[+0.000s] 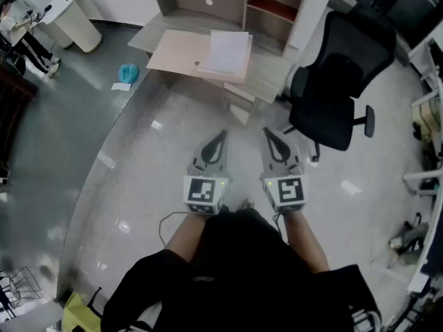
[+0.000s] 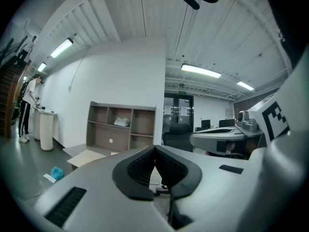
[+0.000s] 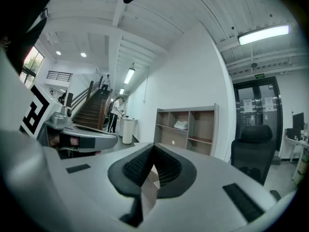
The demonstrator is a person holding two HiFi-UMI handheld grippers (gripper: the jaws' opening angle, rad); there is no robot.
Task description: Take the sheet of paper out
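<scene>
A white stack of paper sheets lies on a pale pink board on the low grey desk ahead of me. Both grippers are held side by side over the floor, well short of the desk. My left gripper is shut and holds nothing; its pads meet at the tip. My right gripper is shut and empty too, its tip pointing toward the shelf unit. From the left gripper view the pink board shows low on the left.
A black office chair stands right of the desk. A grey shelf unit rises behind the desk. A teal object and a paper scrap lie on the floor at left. A person stands by a white pedestal at the far left.
</scene>
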